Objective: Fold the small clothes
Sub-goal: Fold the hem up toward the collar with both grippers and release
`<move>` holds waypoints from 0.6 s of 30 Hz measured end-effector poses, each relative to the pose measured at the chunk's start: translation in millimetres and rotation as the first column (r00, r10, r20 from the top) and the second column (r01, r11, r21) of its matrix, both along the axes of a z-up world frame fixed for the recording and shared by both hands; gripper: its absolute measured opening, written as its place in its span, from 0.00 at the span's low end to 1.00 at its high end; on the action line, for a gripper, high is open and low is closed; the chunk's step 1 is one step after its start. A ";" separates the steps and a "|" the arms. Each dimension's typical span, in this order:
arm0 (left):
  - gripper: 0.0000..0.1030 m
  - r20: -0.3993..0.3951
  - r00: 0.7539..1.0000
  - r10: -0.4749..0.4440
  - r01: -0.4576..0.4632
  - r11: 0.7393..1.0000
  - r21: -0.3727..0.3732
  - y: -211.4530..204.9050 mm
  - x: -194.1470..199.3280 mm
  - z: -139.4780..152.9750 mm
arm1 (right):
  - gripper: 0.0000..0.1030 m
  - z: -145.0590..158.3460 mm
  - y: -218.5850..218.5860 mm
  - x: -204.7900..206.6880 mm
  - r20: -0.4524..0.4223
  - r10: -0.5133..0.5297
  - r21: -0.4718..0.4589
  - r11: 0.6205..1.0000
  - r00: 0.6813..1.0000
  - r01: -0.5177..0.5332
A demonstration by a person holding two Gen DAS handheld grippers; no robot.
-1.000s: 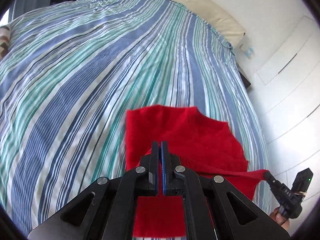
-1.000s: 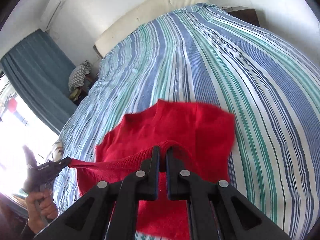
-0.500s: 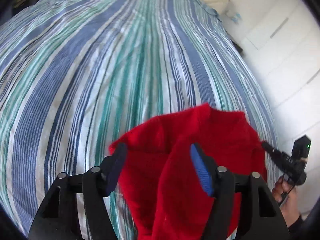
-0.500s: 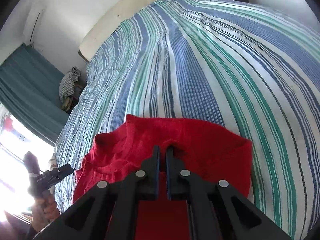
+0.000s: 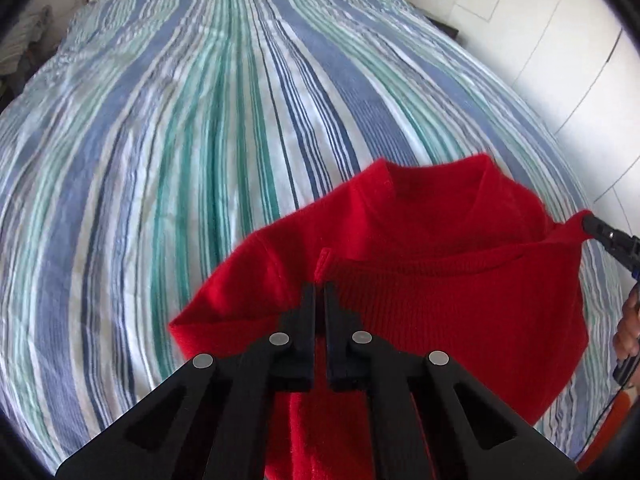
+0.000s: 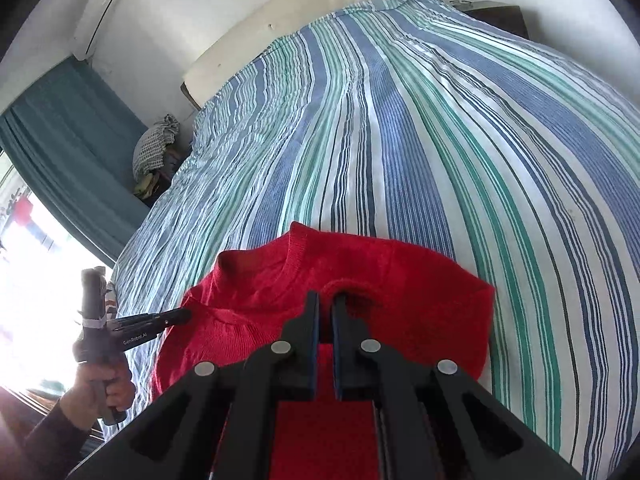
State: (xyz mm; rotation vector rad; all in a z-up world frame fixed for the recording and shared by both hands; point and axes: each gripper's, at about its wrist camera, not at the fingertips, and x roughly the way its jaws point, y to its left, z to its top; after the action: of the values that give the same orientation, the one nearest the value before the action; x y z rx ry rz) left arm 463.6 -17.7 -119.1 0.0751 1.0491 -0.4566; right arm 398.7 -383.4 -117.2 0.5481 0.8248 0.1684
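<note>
On striped bedsheet (image 5: 200,160) — ribbed red knit sweater (image 5: 460,300).

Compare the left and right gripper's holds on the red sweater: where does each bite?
The left gripper is shut on the ribbed edge of the red sweater, by a small seam tab; the right gripper is shut on a rolled loop of edge at the other end. Shared: both are shut on the same edge, held over the striped bed cover.

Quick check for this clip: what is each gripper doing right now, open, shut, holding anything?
Left gripper: shut, pinching an edge of the red knitted garment.
Right gripper: shut, pinching another edge of the same garment.
</note>
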 end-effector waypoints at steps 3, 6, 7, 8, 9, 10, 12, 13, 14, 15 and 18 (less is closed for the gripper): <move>0.01 0.050 0.995 0.090 -0.086 0.994 -0.074 20.3 10.0 21.3 | 0.05 6.9 -4.2 4.8 0.002 0.009 0.033 0.999 1.000 -0.009; 0.01 0.074 0.985 0.156 -0.151 0.986 -0.073 24.4 27.8 23.9 | 0.05 7.0 -3.9 26.5 -0.006 0.005 0.037 0.999 1.000 -0.005; 0.01 0.066 0.982 0.179 -0.175 0.983 -0.061 21.7 35.0 18.1 | 0.05 2.9 -4.3 35.2 -0.021 -0.001 0.044 0.999 1.000 0.002; 0.01 0.053 0.979 0.195 -0.193 0.981 -0.035 17.4 43.1 8.5 | 0.06 -5.7 -5.6 47.4 -0.050 -0.024 0.053 0.998 0.998 0.026; 0.03 0.038 0.976 0.215 -0.216 0.976 0.011 12.7 51.2 -3.8 | 0.08 -15.0 -6.5 56.6 -0.083 -0.043 0.059 0.997 0.996 0.048; 0.06 0.014 0.971 0.237 -0.237 0.970 0.059 10.2 56.9 -15.8 | 0.12 -26.7 -7.5 66.4 -0.128 -0.055 0.066 0.996 0.990 0.064; 0.11 -0.001 0.960 0.279 -0.277 0.954 0.117 12.4 61.1 -25.5 | 0.55 -43.8 -11.3 74.6 -0.200 -0.110 0.046 0.992 0.974 0.121; 0.11 0.019 0.955 0.296 -0.297 0.950 0.101 19.1 56.8 -20.6 | 0.56 -44.5 -14.0 71.8 -0.196 -0.130 0.047 0.989 0.972 0.141; 0.22 0.040 0.949 0.312 -0.315 0.946 0.078 26.7 51.9 -13.9 | 0.56 -39.6 -15.9 64.8 -0.173 -0.138 0.054 0.987 0.975 0.149; 0.37 0.056 0.946 0.320 -0.323 0.944 0.063 33.9 45.9 -6.9 | 0.56 -31.6 -14.4 56.8 -0.142 -0.126 0.045 0.990 0.982 0.134; 0.49 0.143 0.944 0.296 -0.305 0.952 0.040 48.8 7.5 21.6 | 0.56 -3.1 13.3 27.0 -0.025 0.028 -0.097 0.995 0.999 -0.030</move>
State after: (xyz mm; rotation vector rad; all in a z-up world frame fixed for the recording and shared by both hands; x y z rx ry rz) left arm 471.1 31.1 -97.4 -0.0002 0.9215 -0.1391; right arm 425.7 -370.1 -120.4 0.4470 0.8600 0.1474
